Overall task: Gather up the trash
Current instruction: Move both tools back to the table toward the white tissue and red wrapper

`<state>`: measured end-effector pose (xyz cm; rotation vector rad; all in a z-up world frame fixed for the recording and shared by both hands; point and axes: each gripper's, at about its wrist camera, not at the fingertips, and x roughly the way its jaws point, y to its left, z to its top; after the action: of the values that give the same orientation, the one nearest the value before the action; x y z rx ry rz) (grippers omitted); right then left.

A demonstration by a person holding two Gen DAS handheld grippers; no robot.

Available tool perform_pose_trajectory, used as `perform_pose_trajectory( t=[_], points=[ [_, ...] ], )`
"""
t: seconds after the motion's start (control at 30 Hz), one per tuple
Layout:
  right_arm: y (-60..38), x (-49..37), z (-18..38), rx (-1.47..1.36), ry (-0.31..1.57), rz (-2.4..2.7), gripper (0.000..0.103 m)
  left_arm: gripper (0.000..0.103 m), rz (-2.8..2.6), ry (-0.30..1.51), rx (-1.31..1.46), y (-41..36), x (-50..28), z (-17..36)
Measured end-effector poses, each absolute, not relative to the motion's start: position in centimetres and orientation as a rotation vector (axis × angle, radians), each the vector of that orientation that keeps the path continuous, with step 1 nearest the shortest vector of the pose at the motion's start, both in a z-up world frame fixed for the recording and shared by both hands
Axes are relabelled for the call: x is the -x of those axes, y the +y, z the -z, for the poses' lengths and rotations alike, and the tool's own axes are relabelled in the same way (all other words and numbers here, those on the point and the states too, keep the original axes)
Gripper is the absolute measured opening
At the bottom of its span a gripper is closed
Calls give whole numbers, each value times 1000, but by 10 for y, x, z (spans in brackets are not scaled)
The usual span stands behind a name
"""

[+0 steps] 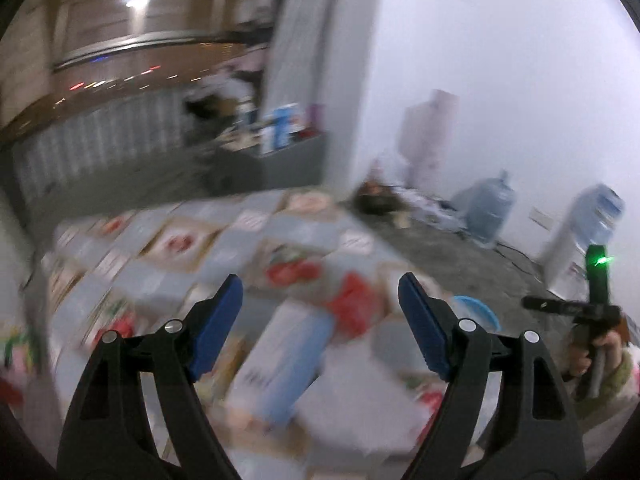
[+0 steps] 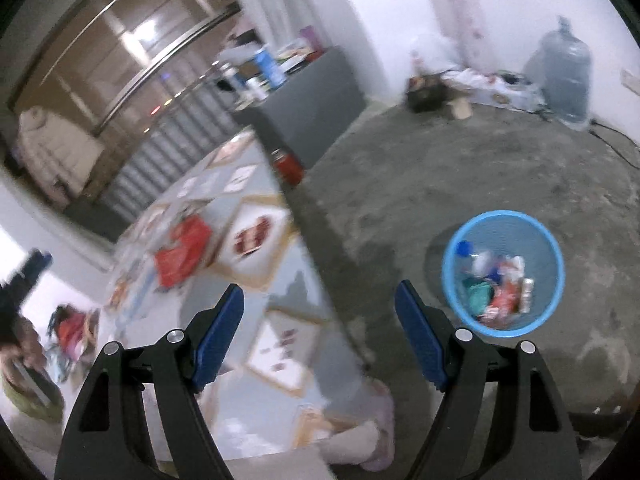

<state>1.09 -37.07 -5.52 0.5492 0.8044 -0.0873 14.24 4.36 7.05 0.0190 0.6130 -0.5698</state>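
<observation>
My left gripper (image 1: 320, 332) hangs open and empty over a table (image 1: 224, 256) covered with a patterned cloth. The view is blurred. A red wrapper (image 1: 352, 308) and a white and blue box (image 1: 280, 364) lie under it. At the right edge a hand holds the other gripper's body (image 1: 596, 312), which shows a green light. My right gripper (image 2: 320, 332) is open with nothing between its fingers, above the table's edge (image 2: 308, 240). A blue mesh bin (image 2: 456, 296) with several pieces of trash stands on the floor to its right. Another red wrapper (image 2: 184, 256) lies on the table.
Grey concrete floor (image 2: 440, 168) surrounds the bin. A grey cabinet (image 2: 316, 108) with clutter stands behind the table. A large water jug (image 2: 566, 76) and low clutter sit by the white wall, and a water dispenser (image 1: 580, 232) is nearby. A pink slipper (image 2: 376, 440) is by the table.
</observation>
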Motion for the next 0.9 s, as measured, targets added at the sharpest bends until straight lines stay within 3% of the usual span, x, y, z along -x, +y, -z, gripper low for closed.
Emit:
perform_pose_trajectory(
  t=[0.23, 0.4, 0.6, 0.7, 0.77, 0.9],
  points=[
    [-299, -42, 52, -456, 867, -37, 75, 76, 488, 706, 123, 102, -130, -18],
    [-246, -57, 59, -361, 901, -130, 75, 76, 588, 708, 96, 96, -142, -12],
    [-186, -66, 81, -205, 956, -215, 68, 76, 694, 708, 30, 73, -160, -4],
    [-161, -69, 91, -82, 974, -220, 62, 76, 715, 712, 13, 71, -161, 1],
    [-151, -70, 96, -8, 989, -213, 50, 76, 716, 719, 16, 74, -162, 6],
    [-143, -67, 102, 81, 999, -214, 37, 76, 704, 728, 46, 83, -163, 13]
  ],
)
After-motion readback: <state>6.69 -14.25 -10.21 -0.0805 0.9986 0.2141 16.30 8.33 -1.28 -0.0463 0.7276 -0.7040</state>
